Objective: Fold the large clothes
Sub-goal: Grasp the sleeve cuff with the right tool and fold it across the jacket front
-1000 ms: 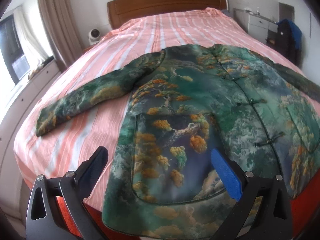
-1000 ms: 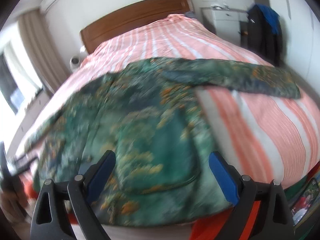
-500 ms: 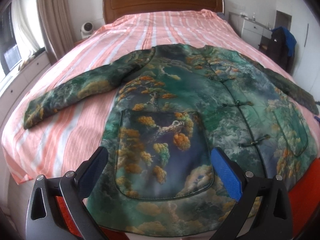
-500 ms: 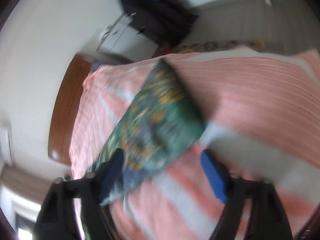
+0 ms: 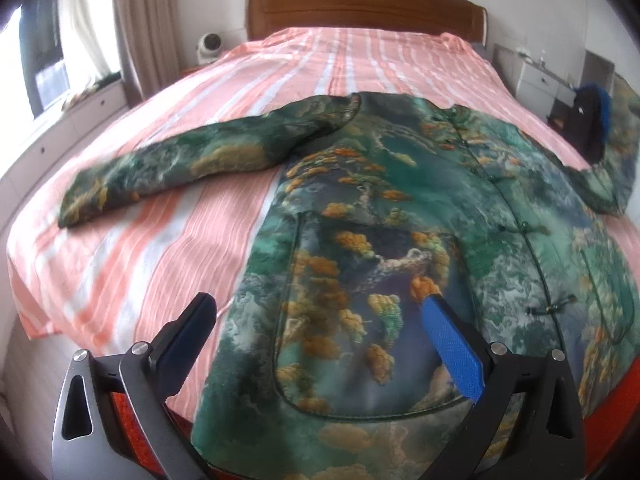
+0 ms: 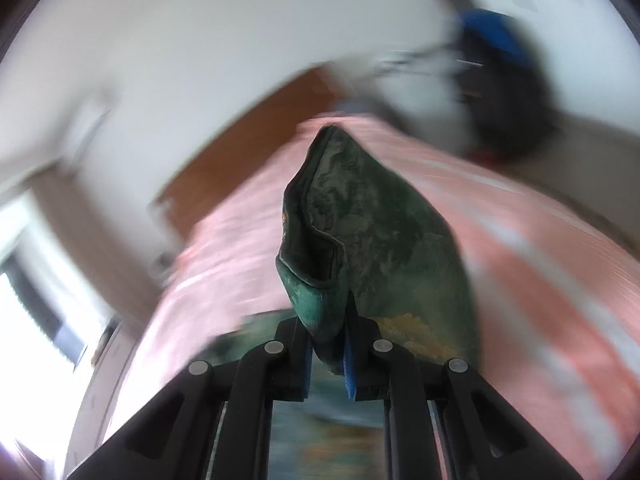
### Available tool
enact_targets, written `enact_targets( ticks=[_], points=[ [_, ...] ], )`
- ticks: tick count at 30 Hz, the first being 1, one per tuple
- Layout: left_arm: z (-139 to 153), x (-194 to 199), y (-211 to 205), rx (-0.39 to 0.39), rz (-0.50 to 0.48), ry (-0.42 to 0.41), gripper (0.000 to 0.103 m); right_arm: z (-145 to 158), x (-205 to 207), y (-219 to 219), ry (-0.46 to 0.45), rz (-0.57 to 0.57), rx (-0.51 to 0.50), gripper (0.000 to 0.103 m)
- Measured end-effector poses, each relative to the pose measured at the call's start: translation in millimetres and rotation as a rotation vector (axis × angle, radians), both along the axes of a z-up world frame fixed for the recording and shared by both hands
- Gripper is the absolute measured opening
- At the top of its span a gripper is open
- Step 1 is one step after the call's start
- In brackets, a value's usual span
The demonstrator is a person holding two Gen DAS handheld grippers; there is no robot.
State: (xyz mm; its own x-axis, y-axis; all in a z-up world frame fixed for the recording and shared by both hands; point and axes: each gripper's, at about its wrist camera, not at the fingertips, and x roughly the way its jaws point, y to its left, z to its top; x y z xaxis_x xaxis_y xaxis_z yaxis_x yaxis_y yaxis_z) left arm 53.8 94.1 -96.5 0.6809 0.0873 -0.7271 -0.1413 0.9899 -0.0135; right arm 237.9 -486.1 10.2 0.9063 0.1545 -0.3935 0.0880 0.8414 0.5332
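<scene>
A large green quilted jacket printed with orange-and-gold pine clusters [image 5: 400, 248] is seen spread front-up on the bed covered by a pink-and-white striped sheet [image 5: 168, 248], its hem at the near edge and its collar toward the wooden headboard [image 5: 360, 4] at twelve o'clock. One sleeve [image 5: 192, 164] is laid out flat toward nine o'clock, while the other sleeve [image 6: 360, 240] has been raised off the sheet at about two o'clock in the left view. The right gripper [image 6: 328, 356] has just been closing, and its fingers are now drawn almost together, with the cuff end of that sleeve pinched between the blue pads; the fabric is seen bunched and standing up ahead of them. The left gripper [image 5: 320, 320] is held above the lower front of the jacket with its fingers spread wide and nothing between them; no contact with the cloth can be made out. The step in hand is judged to be the first sleeve fold, with the folding barely begun. The next move would call for the gripped cuff to be carried across the chest toward nine o'clock and laid flat, the grip kept firm so the slippery padded fabric is not dropped, and the body possibly steadied by the free fingers.
</scene>
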Motion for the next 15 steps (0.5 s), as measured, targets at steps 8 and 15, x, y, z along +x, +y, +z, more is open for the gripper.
enact_targets(
  ticks=[8, 15],
  points=[
    [-6.6, -14.8, 40.2, -0.013, 0.114, -0.037, 0.102, -8.1, 96.9, 269.0, 0.015, 0.357, -0.158, 0.019],
    [-8.5, -16.7, 65.9, -0.133, 0.184, -0.064, 0.102, -102.4, 90.1, 356.5, 0.231, 0.493, -0.149, 0.077]
  ],
)
